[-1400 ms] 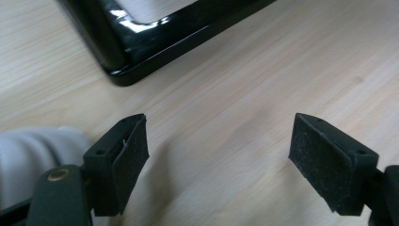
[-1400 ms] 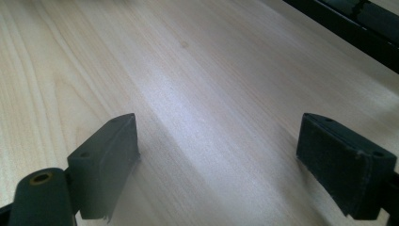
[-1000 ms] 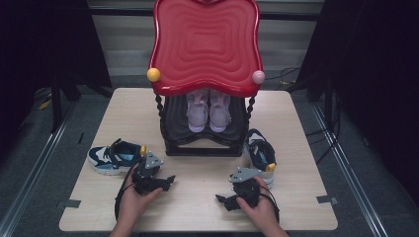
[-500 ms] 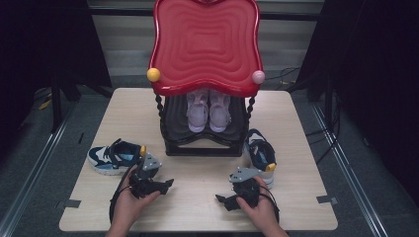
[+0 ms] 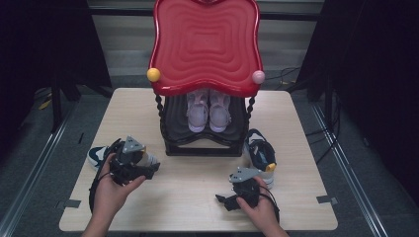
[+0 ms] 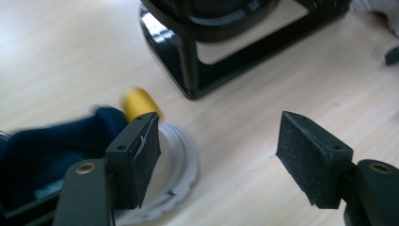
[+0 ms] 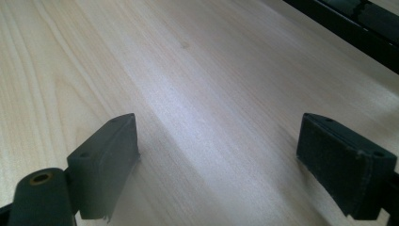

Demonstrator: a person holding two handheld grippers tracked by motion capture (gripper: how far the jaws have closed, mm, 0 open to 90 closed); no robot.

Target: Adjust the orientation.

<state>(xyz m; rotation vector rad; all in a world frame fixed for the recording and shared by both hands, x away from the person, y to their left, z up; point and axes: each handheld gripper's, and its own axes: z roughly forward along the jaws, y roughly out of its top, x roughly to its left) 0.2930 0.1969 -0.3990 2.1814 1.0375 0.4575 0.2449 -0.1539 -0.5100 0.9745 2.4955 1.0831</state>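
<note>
I have the left hand-held gripper raised over the blue and white sneaker at the left of the bench. From its own camera, the left hand-held gripper stands wide open: the jaws have just been closing a little, yet nothing sits between the pads. The blue and white sneaker lies below and just beside the left-hand jaw in that view, its white sole rim and a yellow tab showing, with bare wood under the gap.

The right hand-held gripper rests low over the front right of the bench. In its own view the right hand-held gripper is also spread wide with only plain wood grain between the pads, so it holds nothing.

The black shoe rack stands at the middle of the bench under a red wavy top, and a pair of pale pink sneakers sits on its shelf. A second dark sneaker lies just beside the rack's right foot, near the right hand.
</note>
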